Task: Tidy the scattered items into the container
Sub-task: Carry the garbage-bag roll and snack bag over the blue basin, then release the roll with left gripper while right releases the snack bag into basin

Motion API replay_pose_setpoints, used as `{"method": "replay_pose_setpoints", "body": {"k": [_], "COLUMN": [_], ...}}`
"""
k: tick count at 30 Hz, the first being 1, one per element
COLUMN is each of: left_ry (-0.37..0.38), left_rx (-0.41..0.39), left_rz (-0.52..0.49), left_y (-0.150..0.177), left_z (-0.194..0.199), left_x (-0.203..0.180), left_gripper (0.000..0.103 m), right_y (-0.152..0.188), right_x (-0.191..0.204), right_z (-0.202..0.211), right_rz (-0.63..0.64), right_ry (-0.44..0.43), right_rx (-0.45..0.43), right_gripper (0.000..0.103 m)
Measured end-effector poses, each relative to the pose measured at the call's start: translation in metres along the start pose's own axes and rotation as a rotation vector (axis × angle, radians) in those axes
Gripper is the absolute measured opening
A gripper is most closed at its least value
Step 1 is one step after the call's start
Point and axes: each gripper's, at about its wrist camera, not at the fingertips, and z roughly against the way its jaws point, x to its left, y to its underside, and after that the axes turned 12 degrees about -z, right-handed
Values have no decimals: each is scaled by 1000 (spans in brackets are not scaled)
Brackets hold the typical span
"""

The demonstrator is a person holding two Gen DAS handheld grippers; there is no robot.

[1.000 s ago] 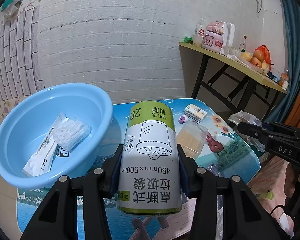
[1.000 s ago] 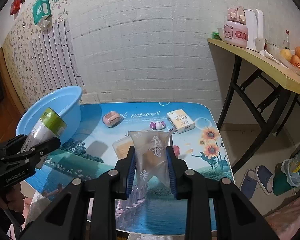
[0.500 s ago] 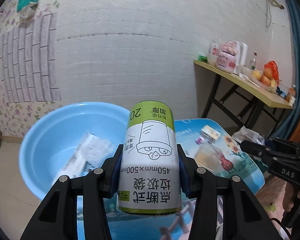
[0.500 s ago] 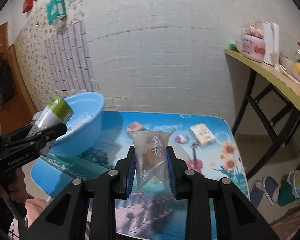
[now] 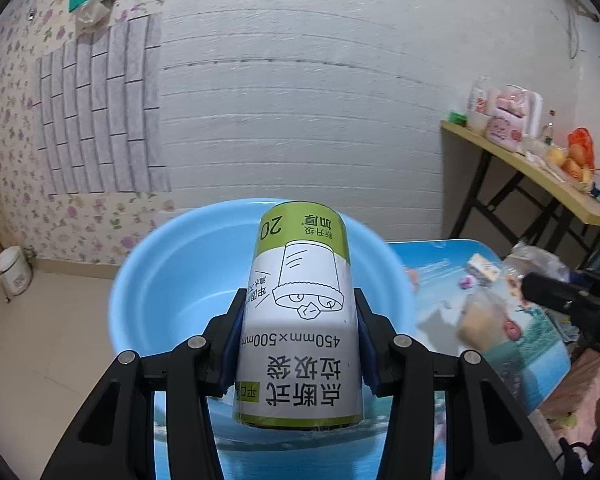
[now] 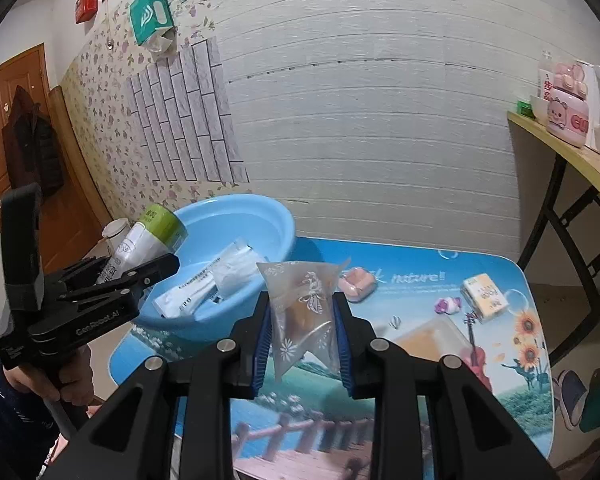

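While both grippers are carrying loads and neither load has been let go, the step in hand is judged to be the delivery of two items to the round light-blue plastic basin (image 6: 236, 224), which is seen left of centre in the right wrist view, resting on the left end of the blue table with a printed landscape top (image 6: 420, 280). Nearest in the left wrist view, at bottom centre, the left gripper (image 5: 300, 344) is seen partly closed, its blue pads pressed against both sides of a white cylindrical roll of rubbish bags with a green band (image 5: 300, 320); the roll is held in front of the basin's bowl, seemingly above it. At the bottom centre of the right wrist view, the right gripper (image 6: 303, 344) is seen closed narrowly on a translucent patterned plastic pouch with something brownish inside (image 6: 304, 308), held over the table, short of the basin. Further off, inside the basin, a white flat packet and a clear bag of white pieces (image 6: 236, 268) are already lying. At right, a pink case (image 6: 358, 282), a small purple-and-white item (image 6: 446, 305), a yellow-and-white carton (image 6: 484, 296) and a clear lidded box (image 6: 432, 338) remain on the table. Next, the roll would probably need releasing into the bowl, then the pouch carried leftward and dropped.
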Motion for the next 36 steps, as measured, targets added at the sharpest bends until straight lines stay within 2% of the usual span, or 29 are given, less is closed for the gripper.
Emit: {"method": "replay_pose_setpoints", "body": {"k": [8, 16, 24, 36], "left_ry": [-45, -35, -3, 35], "left_rx": [18, 27, 6, 14], "left_rz": [6, 20, -22, -48], "left_y": [15, 20, 11, 7], "left_z": [-6, -16, -22, -39], "left_x": [28, 39, 33, 27], "left_gripper": [46, 46, 46, 46], "right_y": [-3, -11, -25, -29], "right_x": [36, 65, 61, 62], "right_z": [-20, -31, -37, -62], "right_rz": [58, 92, 76, 95], "right_ry": [-41, -64, -29, -12], "right_rx": [19, 30, 12, 55], "right_gripper": [30, 30, 30, 30]}}
